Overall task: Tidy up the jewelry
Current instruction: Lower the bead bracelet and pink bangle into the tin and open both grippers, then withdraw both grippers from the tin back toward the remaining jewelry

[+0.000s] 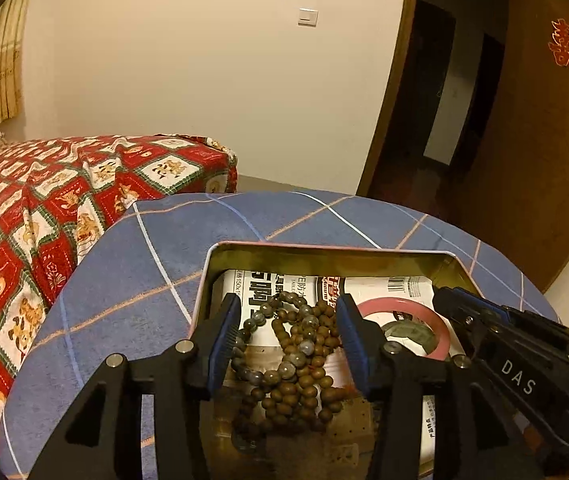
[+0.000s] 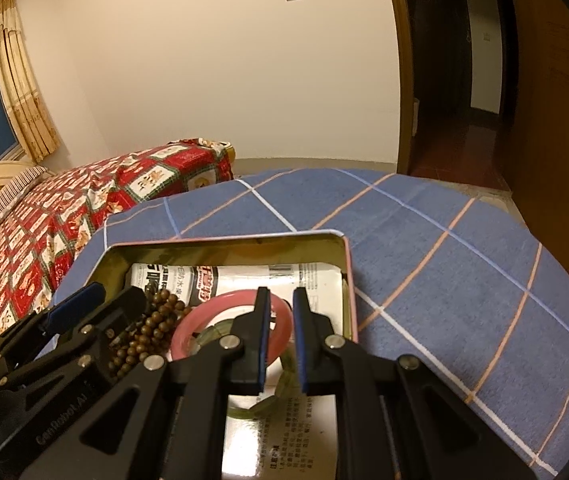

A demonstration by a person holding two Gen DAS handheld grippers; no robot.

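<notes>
An open metal tin (image 1: 324, 252) (image 2: 224, 242) sits on a blue checked cloth. Inside lie brown bead strings (image 1: 296, 364) (image 2: 156, 320), a pink bangle (image 1: 432, 320) (image 2: 220, 304) and a green bangle (image 1: 408, 330) (image 2: 280, 392) on printed paper. My left gripper (image 1: 288, 320) is open, its fingers on either side of the beads, just above them. My right gripper (image 2: 280, 316) is inside the tin with its jaws narrowly apart astride the pink bangle's rim; I cannot tell whether they press on it. Each gripper shows in the other's view.
The tin stands on a round table under the blue cloth (image 1: 156, 280) (image 2: 464, 260). A bed with a red patterned cover (image 1: 44, 208) (image 2: 64, 216) lies to the left. An open doorway (image 1: 444, 120) and wooden door (image 1: 544, 140) are at the right.
</notes>
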